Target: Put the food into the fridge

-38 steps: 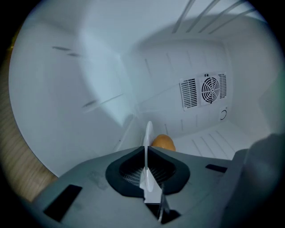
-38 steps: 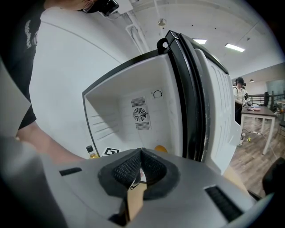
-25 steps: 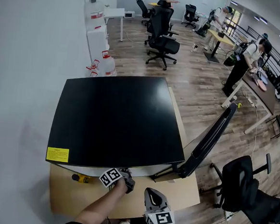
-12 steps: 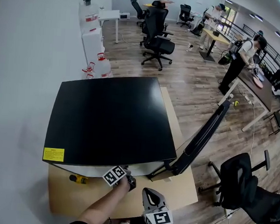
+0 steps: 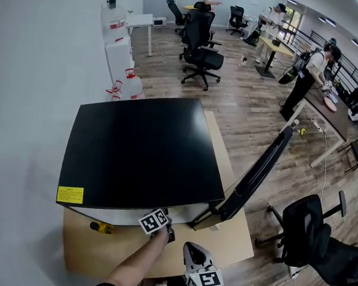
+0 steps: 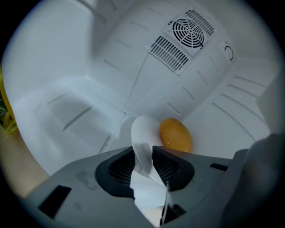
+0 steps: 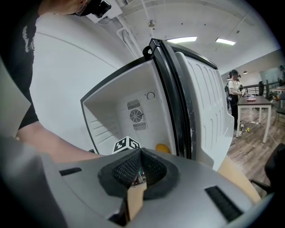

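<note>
Food, an orange-yellow rounded piece (image 6: 176, 136), lies in the white fridge (image 6: 111, 53) just beyond the left gripper (image 6: 143, 152), slightly right. Its jaws have just been opening, slack around a thin white dish rim (image 6: 140, 131); right gripper (image 7: 140, 165) clenched empty

Left tongs (image 6: 143, 156) just opening, a white object (image 6: 141, 133) between them; right tongs (image 7: 140, 156) closed.

Wood-plank floor (image 5: 254, 123) of an open office, bounded at left by a white wall (image 5: 28, 96). A black office chair (image 5: 202, 48) stands near the top and a second office chair (image 5: 310, 242) at lower right. White containers (image 5: 119, 57) line the wall near a white desk (image 5: 142, 20). A person (image 5: 309, 75) stands at a long table (image 5: 335, 117). A small yellow object (image 5: 101, 227) lies on a light-brown board (image 5: 87, 252).
</note>
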The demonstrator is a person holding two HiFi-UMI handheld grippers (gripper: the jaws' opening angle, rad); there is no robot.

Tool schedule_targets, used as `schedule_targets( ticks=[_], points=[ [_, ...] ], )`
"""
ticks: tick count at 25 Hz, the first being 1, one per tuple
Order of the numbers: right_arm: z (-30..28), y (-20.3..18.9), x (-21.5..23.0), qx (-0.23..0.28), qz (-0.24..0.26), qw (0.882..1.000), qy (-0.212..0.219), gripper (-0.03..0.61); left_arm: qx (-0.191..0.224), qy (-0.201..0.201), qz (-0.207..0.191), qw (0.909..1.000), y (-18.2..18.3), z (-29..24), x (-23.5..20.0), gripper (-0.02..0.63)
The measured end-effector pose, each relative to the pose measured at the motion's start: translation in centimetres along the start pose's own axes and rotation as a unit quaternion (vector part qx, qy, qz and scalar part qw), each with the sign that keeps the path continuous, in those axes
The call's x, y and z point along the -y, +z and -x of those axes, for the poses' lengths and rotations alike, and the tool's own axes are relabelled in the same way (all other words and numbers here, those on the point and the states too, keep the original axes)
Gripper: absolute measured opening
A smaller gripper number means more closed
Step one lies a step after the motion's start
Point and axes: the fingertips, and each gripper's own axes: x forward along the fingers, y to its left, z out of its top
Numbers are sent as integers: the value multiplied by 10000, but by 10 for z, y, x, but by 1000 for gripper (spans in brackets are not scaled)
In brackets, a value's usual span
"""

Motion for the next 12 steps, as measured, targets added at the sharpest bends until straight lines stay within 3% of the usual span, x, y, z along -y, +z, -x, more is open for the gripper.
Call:
schedule_targets(
  ticks=[4,7,12],
  points=[
    [7,1,-1,104,-5,9999,-5,60,-121,-1,-367,9993,-2,-1,7,153],
    [11,11,0,289,-154,9995,-34,60,-78,-104,-567,9983,-1,-1,15,245],
    [16,26,6,511,-94,9986,-128,60,113,87,-1673,9858,8,-1,17,291]
  ],
)
